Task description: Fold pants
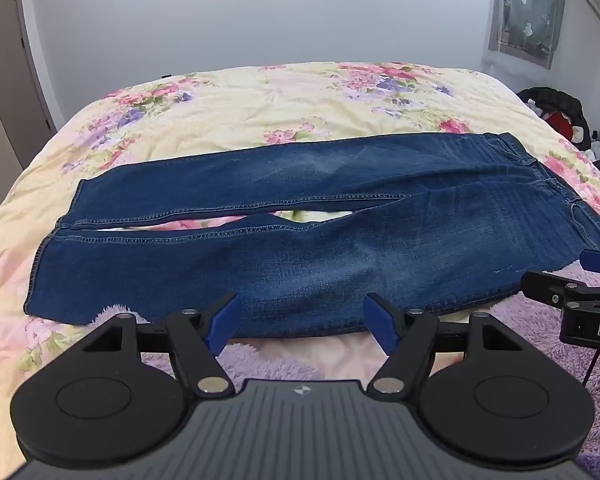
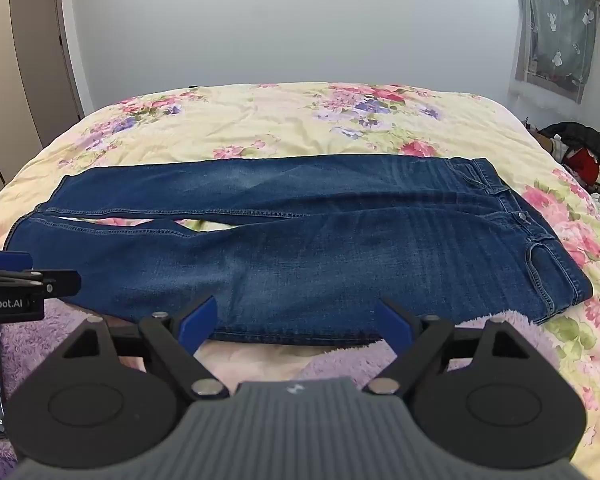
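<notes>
Dark blue jeans (image 1: pixel 300 216) lie flat across the bed, legs to the left and waistband to the right; the right wrist view shows the same jeans (image 2: pixel 300 240) with the waist button near the right end. My left gripper (image 1: pixel 302 320) hovers open just short of the near leg's edge, nothing between its blue pads. My right gripper (image 2: pixel 294 320) is open too, over the near edge of the thigh area, holding nothing. Each gripper shows at the other view's side: the right gripper (image 1: pixel 580 276) and the left gripper (image 2: pixel 24 276).
A floral quilt (image 1: pixel 260 100) covers the bed, and a fuzzy lilac blanket (image 2: pixel 340 364) lies along the near edge. Dark clothes are piled (image 2: pixel 580 152) off the bed's right side. A door (image 2: pixel 40 60) stands at the left and a curtained window (image 2: pixel 556 32) at the right.
</notes>
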`<state>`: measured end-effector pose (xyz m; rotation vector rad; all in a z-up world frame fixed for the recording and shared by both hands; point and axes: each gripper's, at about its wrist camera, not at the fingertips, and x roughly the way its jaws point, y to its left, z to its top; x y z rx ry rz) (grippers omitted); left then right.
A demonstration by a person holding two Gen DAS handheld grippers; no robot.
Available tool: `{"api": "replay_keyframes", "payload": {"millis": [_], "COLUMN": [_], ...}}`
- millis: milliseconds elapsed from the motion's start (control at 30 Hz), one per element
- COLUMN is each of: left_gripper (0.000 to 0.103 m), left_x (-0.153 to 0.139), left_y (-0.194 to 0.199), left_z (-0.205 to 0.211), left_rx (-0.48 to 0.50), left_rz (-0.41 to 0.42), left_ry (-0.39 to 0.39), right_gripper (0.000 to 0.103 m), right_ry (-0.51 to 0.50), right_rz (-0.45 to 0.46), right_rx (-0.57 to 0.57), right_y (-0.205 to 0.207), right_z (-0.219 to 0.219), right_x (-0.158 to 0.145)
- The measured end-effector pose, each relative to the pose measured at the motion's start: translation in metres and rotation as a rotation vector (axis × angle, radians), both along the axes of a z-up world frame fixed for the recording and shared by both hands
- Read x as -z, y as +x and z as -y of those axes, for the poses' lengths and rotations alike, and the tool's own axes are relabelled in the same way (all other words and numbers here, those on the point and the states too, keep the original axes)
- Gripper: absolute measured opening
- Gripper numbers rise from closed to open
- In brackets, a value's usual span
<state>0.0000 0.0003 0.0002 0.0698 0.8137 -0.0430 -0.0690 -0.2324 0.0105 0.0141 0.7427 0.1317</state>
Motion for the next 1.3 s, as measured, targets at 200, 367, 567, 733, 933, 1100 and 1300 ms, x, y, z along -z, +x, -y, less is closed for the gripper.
{"api": "replay_keyframes", "payload": {"millis": [200,367,567,733,933,1100,1300], "left_gripper": [0.078,0.078,0.078,0.078,0.078,0.078,0.078], "left_x": [0.0004,0.0006,0.0013,0.0018,0.0016,0.0005,0.0003], "left_y": [0.0018,-0.0001,-0.0032,-0.0023,-0.003,-0.0032,-0.0029], "left_z": [-0.0001,0.0083,0.0022,0.0026,0.0007,-0.0006,-0.0007], "left_rx": [-0.004,-0.01,-0.001,-0.001,-0.001,0.0,0.0], "left_rz": [-0.019,-0.011,-0.008,-0.007,-0.005,-0.006,-0.006], "left_ry": [-0.025,-0.017,-0.02,-0.017,-0.023,-0.022,-0.023], "right_gripper": [0.082,0.082,0.082,0.082,0.082,0.082,0.082], "right_ry": [0.001,0.002,-0.002,-0.003,-0.01,-0.012,-0.012], "right_rz": [-0.003,-0.003,-0.001,-0.007,0.0,0.0,-0.003], "right_rx": [-0.001,-0.007,-0.009,-0.013,-0.018,-0.016,-0.015], "right_y": [-0.0003,0.0005,0.002,0.0005,-0.0002,-0.001,0.0005], "right_z": [-0.0017,-0.0021,-0.0043,-0.0049,-0.0061,-0.007,-0.0065], "right_x": [0.0007,0.0011,0.0011,0.0016,0.0009,0.0017,0.0028]}}
